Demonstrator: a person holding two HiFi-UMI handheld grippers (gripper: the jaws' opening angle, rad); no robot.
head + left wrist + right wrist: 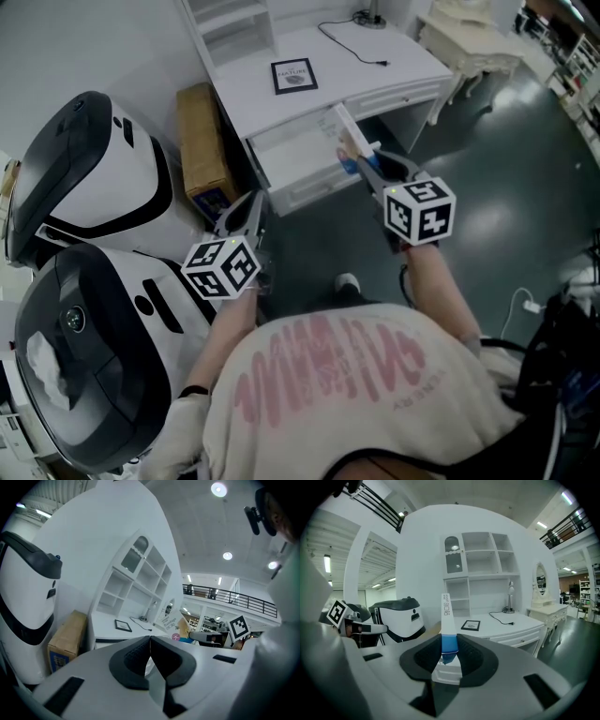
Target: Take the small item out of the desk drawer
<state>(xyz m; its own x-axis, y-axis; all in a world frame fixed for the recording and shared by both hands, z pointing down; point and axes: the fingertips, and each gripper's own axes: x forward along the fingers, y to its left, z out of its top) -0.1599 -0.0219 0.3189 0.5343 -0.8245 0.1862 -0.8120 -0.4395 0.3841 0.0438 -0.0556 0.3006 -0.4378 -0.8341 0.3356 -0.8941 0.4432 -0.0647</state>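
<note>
Open floor (506, 216) right of the desk (375, 75); cardboard box (199, 141) and white machines (94, 178) crowd its left.

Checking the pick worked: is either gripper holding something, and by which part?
The right gripper clamps a slim white box by its blue end; the left gripper is shut and empty.

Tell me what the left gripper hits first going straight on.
Most likely the open drawer of the white desk; the left gripper, jaws shut and empty, points that way. Depth is hard to judge.

A dark glossy floor (506, 187) spreads below white walls (84, 37), with a cream dressing table (469, 42), perhaps mirror-topped, and round ceiling lights (219, 488) overhead.
</note>
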